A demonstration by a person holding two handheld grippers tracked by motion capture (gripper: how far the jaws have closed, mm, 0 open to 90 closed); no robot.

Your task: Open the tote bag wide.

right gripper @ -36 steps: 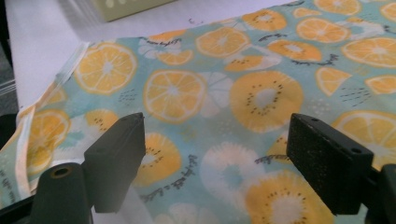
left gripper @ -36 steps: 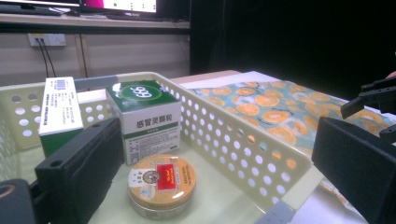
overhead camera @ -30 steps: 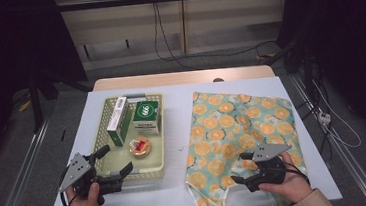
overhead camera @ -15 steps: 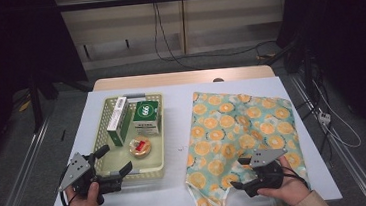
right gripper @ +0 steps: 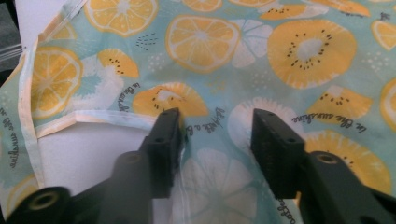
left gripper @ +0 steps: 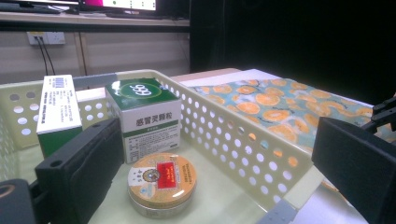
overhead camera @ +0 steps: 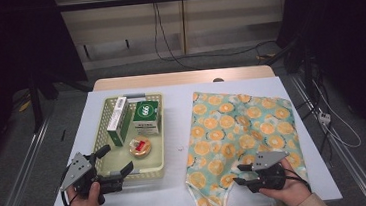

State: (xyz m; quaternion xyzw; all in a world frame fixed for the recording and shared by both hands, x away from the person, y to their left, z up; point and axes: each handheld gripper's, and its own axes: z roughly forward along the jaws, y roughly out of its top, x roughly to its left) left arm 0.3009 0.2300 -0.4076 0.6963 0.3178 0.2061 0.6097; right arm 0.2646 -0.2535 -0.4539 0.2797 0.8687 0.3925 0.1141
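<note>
Cloth (overhead camera: 243, 128): teal, orange-slice print, pale hem, near corner seemingly folded.

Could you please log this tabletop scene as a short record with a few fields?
surface: white table
cloth: teal cloth with orange fruit-slice print, spread flat on the table's right half
basket: pale yellow perforated plastic basket
basket contents: two green-and-white boxes, one round gold tin with red label
right gripper: jaws just closing astride a fold of cloth near its front edge, pads not yet pinching
left gripper: open, at the basket's front edge
</note>
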